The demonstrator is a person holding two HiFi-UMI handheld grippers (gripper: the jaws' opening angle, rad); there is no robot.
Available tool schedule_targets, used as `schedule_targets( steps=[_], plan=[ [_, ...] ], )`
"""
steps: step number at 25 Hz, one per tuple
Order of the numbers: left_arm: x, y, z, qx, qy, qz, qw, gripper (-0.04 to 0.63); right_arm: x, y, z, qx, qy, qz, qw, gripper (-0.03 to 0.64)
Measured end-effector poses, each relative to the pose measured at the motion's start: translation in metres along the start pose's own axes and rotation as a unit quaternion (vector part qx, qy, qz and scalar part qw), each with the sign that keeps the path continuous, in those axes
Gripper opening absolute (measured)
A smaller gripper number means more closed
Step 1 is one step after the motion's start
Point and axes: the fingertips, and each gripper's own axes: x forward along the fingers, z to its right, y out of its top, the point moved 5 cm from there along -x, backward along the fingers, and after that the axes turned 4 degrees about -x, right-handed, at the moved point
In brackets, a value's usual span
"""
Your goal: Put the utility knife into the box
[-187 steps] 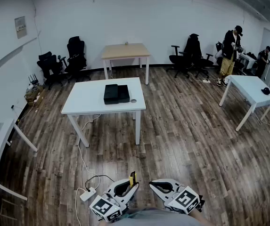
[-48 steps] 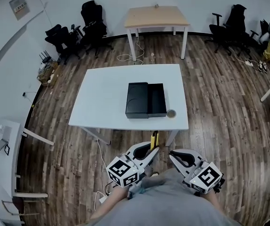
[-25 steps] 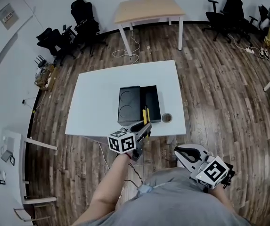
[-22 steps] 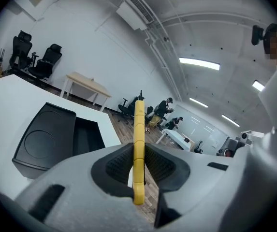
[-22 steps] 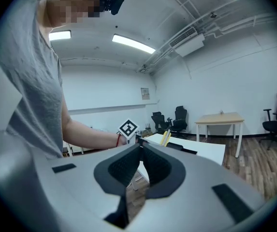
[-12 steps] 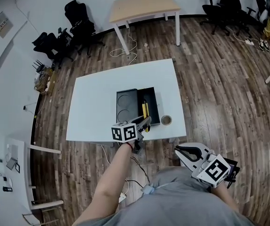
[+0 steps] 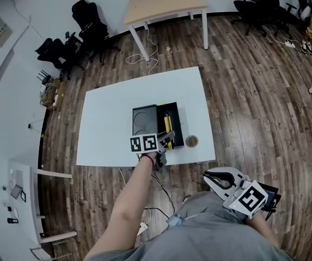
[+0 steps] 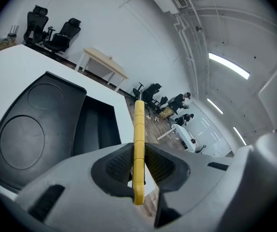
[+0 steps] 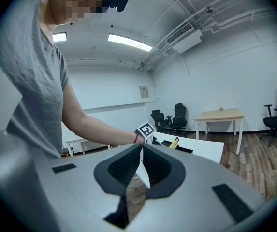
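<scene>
- White table (image 7: 106,124): smooth flat top. The work sits near its near edge, towards the right corner.
- Black box (image 7: 176,121): rigid and matte, opened flat. One half is moulded with two round recesses; beside it is a deep rectangular half.
- Left gripper (image 7: 167,139): a second ago it hung at the table's near edge. It has since reached in and sunk over the deep half, jaws clamped on the knife. Delivery is judged nearly complete, with release remaining.
- Right gripper (image 7: 207,175): jaws together, empty, low beside the person and off the table.
- Utility knife (image 7: 168,125): slim, yellow and ribbed, lengthwise over the deep half. Contact with the floor of the box cannot be told.
- Tape roll (image 7: 191,141): a small ring just right of the box.
</scene>
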Motion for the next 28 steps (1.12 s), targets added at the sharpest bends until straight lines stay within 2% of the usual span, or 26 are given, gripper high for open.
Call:
schedule_targets(
  steps=[6, 12, 21, 28],
  plan=[
    [0.023, 0.001, -0.020, -0.041, 0.026, -0.038, 0.9981, 0.084, -0.001, 0.002, 0.014, 0.004, -0.011, -0.007, 1.000, 0.032],
    [0.036, 0.002, -0.040, -0.079, 0.043, -0.062, 0.9940, 0.084, -0.002, -0.005, 0.012, 0.014, -0.002, -0.021, 1.000, 0.032],
    [0.059, -0.001, -0.058, -0.107, 0.073, -0.118, 0.9846, 0.084, -0.002, -0.013, 0.019, 0.028, -0.007, -0.032, 0.999, 0.031],
    [0.068, -0.007, -0.067, -0.119, 0.083, -0.133, 0.9804, 0.084, 0.001, -0.014, 0.020, 0.030, -0.012, -0.034, 0.999, 0.031]
  ],
)
